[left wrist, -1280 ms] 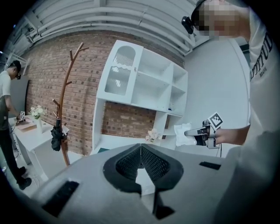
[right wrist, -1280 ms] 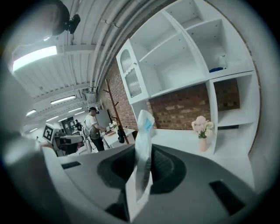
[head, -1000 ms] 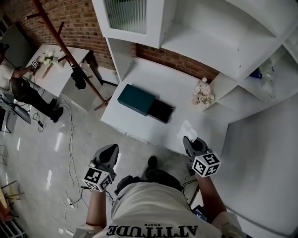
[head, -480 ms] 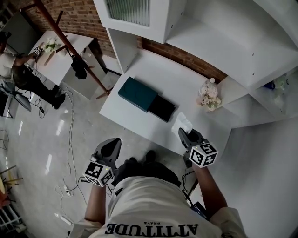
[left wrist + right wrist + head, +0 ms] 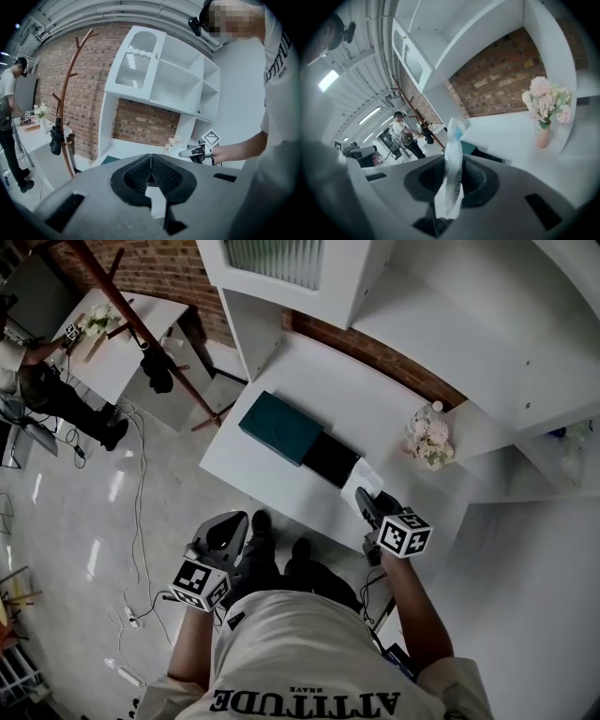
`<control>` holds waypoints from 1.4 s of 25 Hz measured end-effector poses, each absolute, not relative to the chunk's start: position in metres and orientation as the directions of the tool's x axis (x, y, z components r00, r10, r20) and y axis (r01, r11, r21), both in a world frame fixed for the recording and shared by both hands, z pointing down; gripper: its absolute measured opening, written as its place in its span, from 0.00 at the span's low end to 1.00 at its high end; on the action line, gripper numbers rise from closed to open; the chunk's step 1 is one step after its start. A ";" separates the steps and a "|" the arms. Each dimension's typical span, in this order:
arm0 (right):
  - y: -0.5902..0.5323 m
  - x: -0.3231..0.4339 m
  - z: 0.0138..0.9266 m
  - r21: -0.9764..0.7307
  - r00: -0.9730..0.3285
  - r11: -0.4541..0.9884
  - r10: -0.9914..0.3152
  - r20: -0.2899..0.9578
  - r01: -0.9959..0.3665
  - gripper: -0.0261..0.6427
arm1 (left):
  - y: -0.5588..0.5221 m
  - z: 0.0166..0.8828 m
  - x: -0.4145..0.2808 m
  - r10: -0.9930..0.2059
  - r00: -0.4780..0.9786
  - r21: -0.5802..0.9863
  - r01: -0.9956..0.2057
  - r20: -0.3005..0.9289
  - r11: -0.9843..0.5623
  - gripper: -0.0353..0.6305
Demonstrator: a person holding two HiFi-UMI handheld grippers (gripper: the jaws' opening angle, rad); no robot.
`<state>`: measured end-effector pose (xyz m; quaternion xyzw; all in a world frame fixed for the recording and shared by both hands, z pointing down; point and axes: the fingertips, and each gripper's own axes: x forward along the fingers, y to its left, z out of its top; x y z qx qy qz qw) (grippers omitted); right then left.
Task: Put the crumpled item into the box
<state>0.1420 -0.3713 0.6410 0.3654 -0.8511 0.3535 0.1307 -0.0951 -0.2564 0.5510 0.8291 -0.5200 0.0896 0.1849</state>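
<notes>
Right claw (image 5: 452, 180): clenched on the crumpled item (image 5: 453, 159), a twisted white strip with a blue spot. The strip stands up between the pads and reaches past the tips.
Left claw (image 5: 150, 171): jaws pressed together with nothing between them. It hangs off the bench (image 5: 281, 491), over the floor (image 5: 94, 521), well to the left of the right claw.
Bench edge: the near edge runs just under the right claw's tips.
Box (image 5: 281, 427): ahead and left of the right claw, near it. It has a teal cover with a black open part touching its right end.
Open room: bare white top lies between the right claw and the box, and more behind the box up to the brick wall (image 5: 375, 352).
Vase of flowers (image 5: 544, 112): ahead and right of the right claw, against the shelf unit's (image 5: 441, 306) side wall.
Far left: a coat stand (image 5: 141, 334), and a person (image 5: 37, 390) at another table.
</notes>
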 end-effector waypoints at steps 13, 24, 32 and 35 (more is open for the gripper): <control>-0.430 0.101 0.724 -0.540 -0.626 0.323 -0.491 0.606 -0.777 0.15 | -0.321 0.575 -0.132 -0.753 0.551 0.264 -0.834 0.359 -0.485 0.09; -0.457 0.082 0.795 -0.535 -0.570 0.209 -0.410 0.712 -0.819 0.15 | -0.346 0.606 -0.148 -0.680 0.622 0.340 -0.783 0.389 -0.521 0.09; -0.461 0.066 0.839 -0.592 -0.587 0.093 -0.322 0.743 -0.800 0.15 | -0.347 0.622 -0.163 -0.651 0.637 0.371 -0.770 0.413 -0.519 0.09; -0.465 0.064 0.852 -0.556 -0.557 0.093 -0.286 0.779 -0.826 0.15 | -0.348 0.625 -0.171 -0.641 0.643 0.374 -0.766 0.420 -0.523 0.09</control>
